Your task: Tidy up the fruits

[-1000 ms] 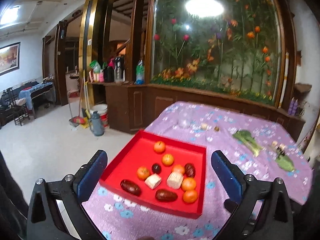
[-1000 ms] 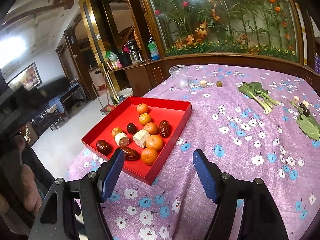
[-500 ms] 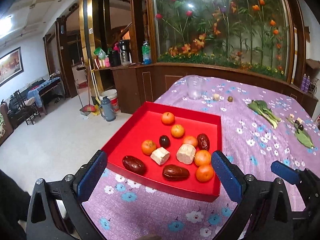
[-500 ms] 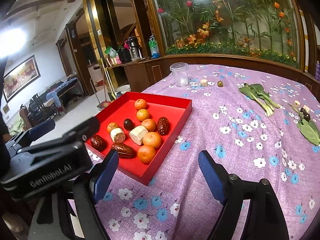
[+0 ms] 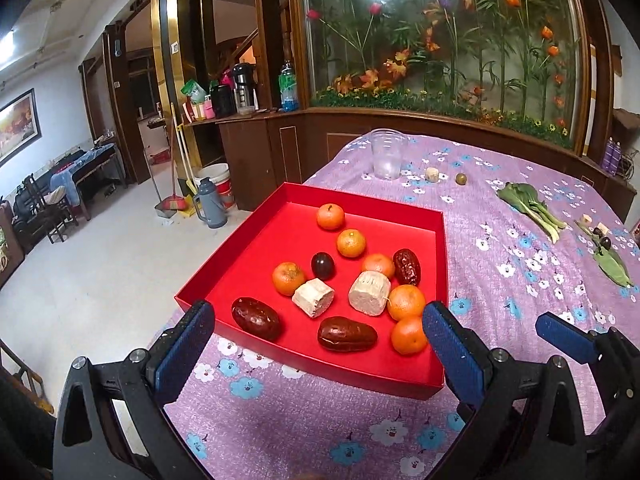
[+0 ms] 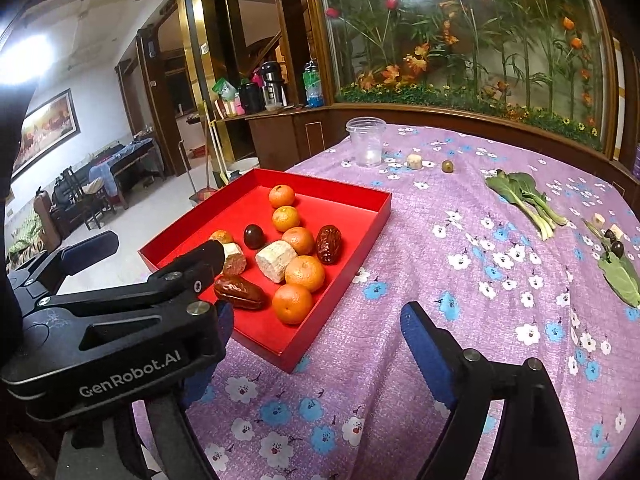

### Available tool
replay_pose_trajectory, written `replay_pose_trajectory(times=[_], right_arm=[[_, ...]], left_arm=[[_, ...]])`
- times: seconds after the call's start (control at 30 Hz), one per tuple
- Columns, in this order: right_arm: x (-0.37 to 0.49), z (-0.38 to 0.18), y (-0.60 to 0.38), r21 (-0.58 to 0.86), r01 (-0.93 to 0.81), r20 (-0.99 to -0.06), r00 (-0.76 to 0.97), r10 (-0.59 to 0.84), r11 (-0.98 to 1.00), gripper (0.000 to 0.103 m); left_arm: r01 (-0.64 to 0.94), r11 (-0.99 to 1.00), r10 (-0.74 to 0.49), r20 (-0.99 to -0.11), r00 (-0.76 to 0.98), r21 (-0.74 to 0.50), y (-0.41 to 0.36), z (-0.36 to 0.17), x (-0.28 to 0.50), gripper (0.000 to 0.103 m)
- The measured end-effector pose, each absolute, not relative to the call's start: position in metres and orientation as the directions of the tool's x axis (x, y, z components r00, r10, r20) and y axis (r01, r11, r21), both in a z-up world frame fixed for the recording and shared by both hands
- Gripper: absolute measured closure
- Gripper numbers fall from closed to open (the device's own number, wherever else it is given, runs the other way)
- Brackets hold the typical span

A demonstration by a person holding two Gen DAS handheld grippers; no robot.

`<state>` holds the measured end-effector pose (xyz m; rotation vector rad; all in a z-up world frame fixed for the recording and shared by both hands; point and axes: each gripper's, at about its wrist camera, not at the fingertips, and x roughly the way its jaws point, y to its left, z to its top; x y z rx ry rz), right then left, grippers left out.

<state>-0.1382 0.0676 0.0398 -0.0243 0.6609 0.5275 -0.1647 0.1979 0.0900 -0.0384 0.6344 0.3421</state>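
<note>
Tray: red tray [image 5: 438, 376] sits at the bench's left edge, on a purple flowered cloth [image 5: 520, 264].
Fruit in tray: six oranges, e.g. nearest orange [image 5: 408, 335]; three wrinkled red dates, e.g. front date [image 5: 347, 334]; one dark plum [image 5: 322, 265]; two pale cut chunks [image 5: 313, 297].
Fruit outside tray: small green fruit [image 6: 447, 166] and a pale chunk [image 6: 414, 161] near a clear plastic cup [image 6: 366, 142], well apart from the tray; dark round fruits [image 6: 616, 247] beside a leaf at the far right.
Greens: leafy stalk bundle [image 6: 520, 196] lies flat on the cloth, right of the tray.
Left gripper [image 5: 316, 344]: jaws wide apart, nothing between them; hovers at the tray's near edge.
Right gripper [image 6: 320, 344]: jaws opening, nothing between them; over the cloth by the tray's near right corner, its left finger hidden behind the left gripper's body.
</note>
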Motion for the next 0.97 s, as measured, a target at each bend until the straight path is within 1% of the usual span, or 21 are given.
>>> replay_pose_trajectory(times=[0.43, 0.97], right_arm=[[-0.132, 0.033, 0.079, 0.135, -0.486, -0.612, 0.644, 0.459, 0.863, 0.013], [-0.131, 0.031, 0.081, 0.137, -0.487, -0.617, 0.639, 0.459, 0.863, 0.013]], left_arm=[[-0.332, 0.942, 0.282, -0.624, 0.729, 0.038, 0.207, 0.081, -0.158, 0.0], [-0.343, 0.939, 0.288, -0.63, 0.722, 0.037, 0.211, 0.079, -0.159, 0.0]])
